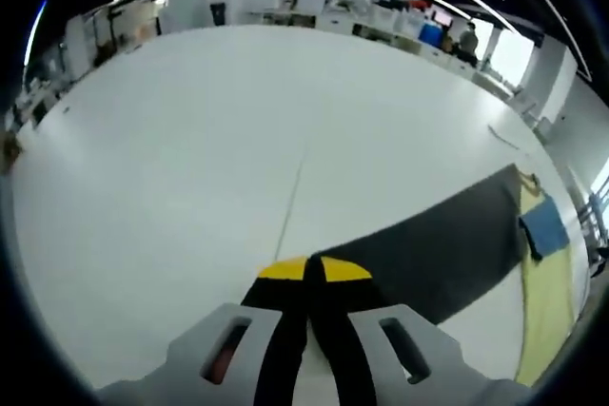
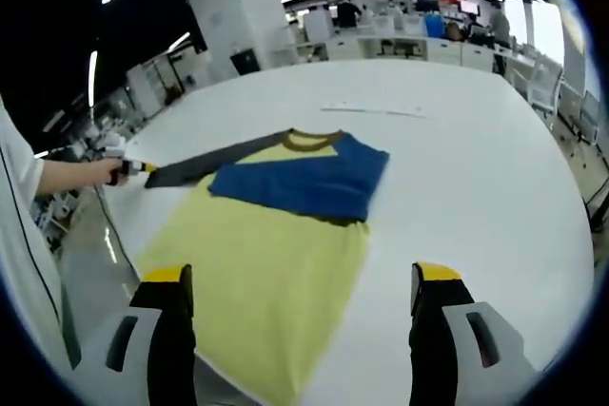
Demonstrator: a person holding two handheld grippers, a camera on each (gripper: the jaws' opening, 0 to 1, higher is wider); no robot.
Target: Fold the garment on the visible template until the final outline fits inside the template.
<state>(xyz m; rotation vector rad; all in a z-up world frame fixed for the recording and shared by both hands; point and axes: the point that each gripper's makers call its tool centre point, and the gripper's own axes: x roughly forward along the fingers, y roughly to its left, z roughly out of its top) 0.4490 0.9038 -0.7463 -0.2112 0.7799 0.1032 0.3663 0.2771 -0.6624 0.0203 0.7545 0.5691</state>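
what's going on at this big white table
A person is folding a yellow shirt spread on the white table, using tongs in each hand. The left tongs are shut on the end of the dark sleeve, which is stretched out straight from the shirt. The blue sleeve already lies folded across the chest. The right tongs hang open over the shirt's lower part, holding nothing.

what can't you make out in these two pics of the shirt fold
- Template outline: neither view shows a clear one on the white table.
- Garment near hem: right gripper view, cut off at the bottom edge.
- Dark sleeve cuff: left gripper view, hidden by the shut left gripper.
- Background shelves: too small.
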